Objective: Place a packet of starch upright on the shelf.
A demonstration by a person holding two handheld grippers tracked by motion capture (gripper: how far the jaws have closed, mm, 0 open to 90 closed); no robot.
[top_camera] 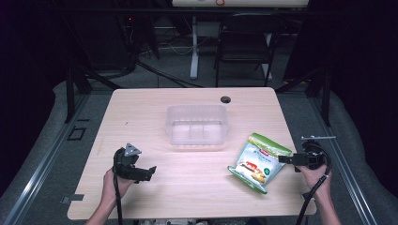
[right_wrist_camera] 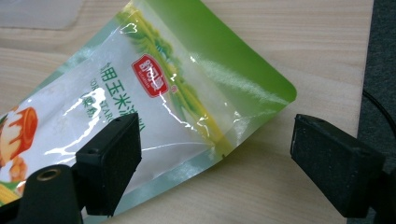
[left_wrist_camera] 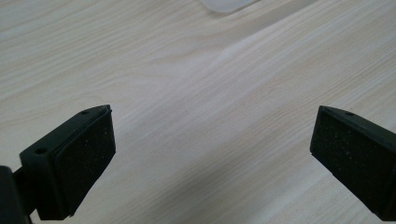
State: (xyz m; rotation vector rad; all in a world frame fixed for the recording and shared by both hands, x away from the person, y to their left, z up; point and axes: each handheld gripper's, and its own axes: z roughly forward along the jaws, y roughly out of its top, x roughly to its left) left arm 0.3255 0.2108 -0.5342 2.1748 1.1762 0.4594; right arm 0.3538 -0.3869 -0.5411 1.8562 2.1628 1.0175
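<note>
- The green-and-white snack bag [top_camera: 257, 162] lies flat on the table [top_camera: 197, 187] near its right edge, at about 4 o'clock from the clear plastic container [top_camera: 197, 123].
- The right gripper [top_camera: 284, 160] sits at the bag's 3 o'clock edge, jaws spread wide with the bag's corner [right_wrist_camera: 261, 98] between them, pads not pressing it.
- The left gripper [top_camera: 149, 172], at the container's 7 o'clock, hovers over bare wood, jaws wide apart with nothing between them.
</note>
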